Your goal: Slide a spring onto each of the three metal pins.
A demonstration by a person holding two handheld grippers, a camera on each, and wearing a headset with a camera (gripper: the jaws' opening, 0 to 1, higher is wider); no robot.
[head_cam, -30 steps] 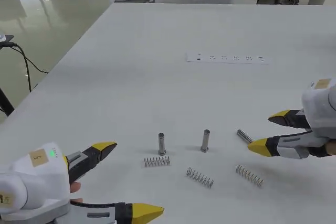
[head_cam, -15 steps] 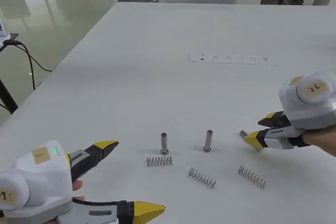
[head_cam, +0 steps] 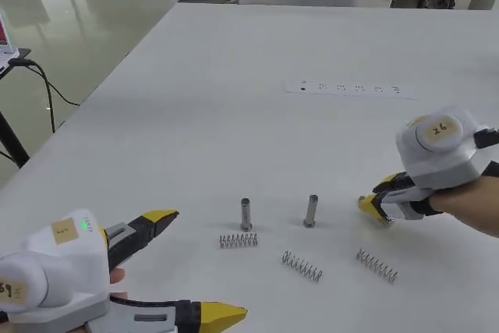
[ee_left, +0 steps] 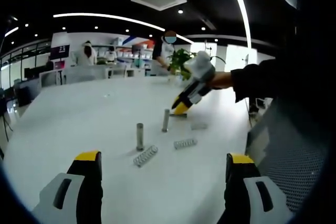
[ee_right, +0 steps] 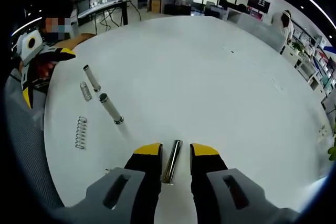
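Two slim silver metal pins are seen standing upright at lower centre of the head view, the left upright pin [head_cam: 245, 214] and the right upright pin [head_cam: 311, 211], set apart from each other on the white table [head_cam: 234, 115]. A third silver pin, the lying pin [ee_right: 171, 161], is laid flat at bottom centre of the right gripper view. It is bracketed by the right gripper [ee_right: 176, 151], whose yellow-tipped jaws are drawn in narrowly on either side. Slivers of table are seen between jaw and pin, so the pin is judged not yet clenched.

Three small coiled wire springs are laid below the pins in the head view: the left spring [head_cam: 238, 240] just beneath the left upright pin, the middle spring [head_cam: 302, 265] lower centre, the right spring [head_cam: 377, 264] lower right. The left gripper [head_cam: 191, 267], at lower left, is spread wide and grasps nothing. A white power strip [head_cam: 348, 88] is seen at upper right.

The lying pin is judged light, stiff, smooth and apt to roll or slip, so it is best taken squarely across mid-shank. The springs are judged very light and easily squashed or flicked away, and are best pinched gently across the coils near one end, the bore being left free.
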